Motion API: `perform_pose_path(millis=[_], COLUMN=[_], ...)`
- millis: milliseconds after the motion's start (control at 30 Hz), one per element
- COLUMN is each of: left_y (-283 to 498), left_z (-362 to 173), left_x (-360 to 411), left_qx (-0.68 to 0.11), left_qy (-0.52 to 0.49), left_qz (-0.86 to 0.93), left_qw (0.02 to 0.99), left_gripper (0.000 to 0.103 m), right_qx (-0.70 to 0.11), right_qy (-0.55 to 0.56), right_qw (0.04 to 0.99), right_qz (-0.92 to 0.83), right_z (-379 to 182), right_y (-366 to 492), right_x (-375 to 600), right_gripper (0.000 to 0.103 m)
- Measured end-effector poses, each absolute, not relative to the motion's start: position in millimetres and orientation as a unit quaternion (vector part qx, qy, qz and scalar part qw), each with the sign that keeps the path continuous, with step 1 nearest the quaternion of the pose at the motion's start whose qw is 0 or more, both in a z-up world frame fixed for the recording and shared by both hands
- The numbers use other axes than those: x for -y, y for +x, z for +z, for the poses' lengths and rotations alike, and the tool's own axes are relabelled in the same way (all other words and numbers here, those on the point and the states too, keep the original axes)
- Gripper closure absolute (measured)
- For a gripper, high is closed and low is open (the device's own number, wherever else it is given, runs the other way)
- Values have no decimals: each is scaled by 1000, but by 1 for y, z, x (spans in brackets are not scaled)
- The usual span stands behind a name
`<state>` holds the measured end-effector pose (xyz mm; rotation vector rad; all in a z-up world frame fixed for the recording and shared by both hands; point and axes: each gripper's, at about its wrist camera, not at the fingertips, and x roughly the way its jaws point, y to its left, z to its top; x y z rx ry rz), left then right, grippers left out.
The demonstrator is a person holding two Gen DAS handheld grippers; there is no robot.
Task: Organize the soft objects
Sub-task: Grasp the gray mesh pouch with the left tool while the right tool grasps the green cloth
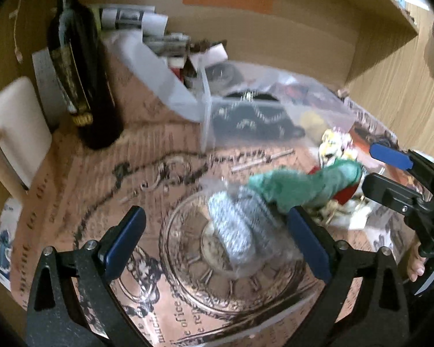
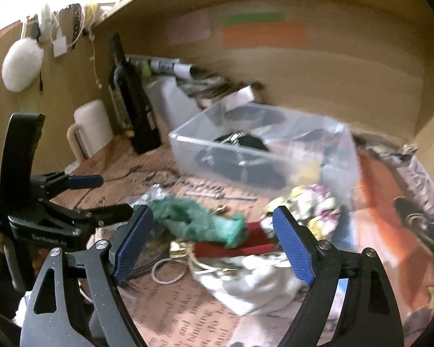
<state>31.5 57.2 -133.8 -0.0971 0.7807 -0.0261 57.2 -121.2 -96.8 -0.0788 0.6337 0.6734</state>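
Note:
A green soft cloth (image 1: 301, 185) (image 2: 199, 221) lies on the patterned desk mat. A silvery scrubber in a clear wrapper (image 1: 237, 228) lies beside it, between the jaws of my left gripper (image 1: 217, 241), which is open and empty. My right gripper (image 2: 214, 241) is open and empty, just in front of the green cloth; it shows in the left wrist view (image 1: 390, 170) too. A floral soft item (image 2: 309, 209) (image 1: 335, 144) and a white cloth (image 2: 254, 283) lie nearby. A clear plastic bin (image 2: 188, 138) (image 1: 208, 121) holds a black beaded item.
A dark bottle (image 1: 81, 72) (image 2: 130, 101) and a white mug (image 1: 17, 133) (image 2: 92, 127) stand at the back left. A red flat box (image 2: 234, 248), a white ring and small trinkets lie by the cloths. Wooden walls enclose the desk.

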Motion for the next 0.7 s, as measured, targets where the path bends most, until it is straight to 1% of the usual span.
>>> perform_pose_path(millis=[200,233,267,333,433,467,500,533,600,633,700], left_y=[41,43,45,48,50,50,50,51,50,50,49], left_z=[-147,-149,-151,-156,-161,-161,-160,-160,-159,-159,-158], left_x=[-51,-50,-49,-48,-49,-49,-49,-49,-49,-48,-47], left_qx=[-390,-390,-391,-399,-401,-398,-396,-396,-394,-392,-388], left_qy=[-46,-45,-42,-44,-56,-57,-58,-59,-61,-59,-55], left_qz=[-25,-26,-26,-36,-48,-49,-53,-58,-65,-65,-64], left_qw=[919,919,919,915,913,914,915,915,915,916,918], left_gripper=[4,11,14,26,33,36,43,50,56,58,62], right_qx=[-329,-335,-340,-351,-361,-361,-362,-363,-364,-364,-364], right_qy=[-60,-64,-66,-73,-78,-79,-79,-78,-76,-74,-70], right_qw=[883,880,878,874,870,870,869,869,869,868,867], right_qz=[330,330,330,327,326,325,326,327,328,329,332], right_z=[-111,-114,-117,-122,-127,-127,-127,-127,-126,-126,-125], right_y=[69,72,74,79,83,83,84,84,86,86,87], right_x=[101,99,97,93,90,90,91,90,89,89,89], right_gripper=[20,20,20,20,23,29,34,37,50,52,62])
